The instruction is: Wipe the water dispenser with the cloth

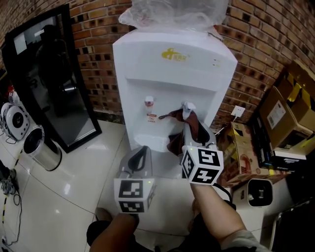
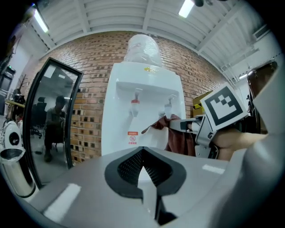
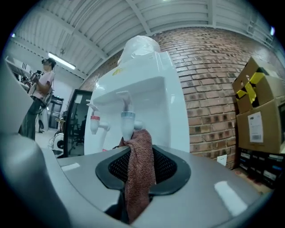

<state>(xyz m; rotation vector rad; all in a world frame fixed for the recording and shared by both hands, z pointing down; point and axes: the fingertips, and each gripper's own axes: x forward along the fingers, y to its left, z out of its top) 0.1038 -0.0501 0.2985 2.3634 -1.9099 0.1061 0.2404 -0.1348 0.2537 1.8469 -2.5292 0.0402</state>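
right tongs [image 3: 141,151] pinch the reddish-brown cloth [image 3: 139,182], which hangs at the blue tap [image 3: 127,121] in the white water dispenser [image 1: 172,74] recess. left tongs [image 2: 142,156] pressed together, empty, facing the dispenser front.

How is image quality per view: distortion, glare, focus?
Head view: mild barrel bend, glare on glossy floor, water dispenser sharp. Left gripper view: heavy fisheye, black corners, ceiling lights blown out. Right gripper view: same fisheye, cloth in the jaws sharp.
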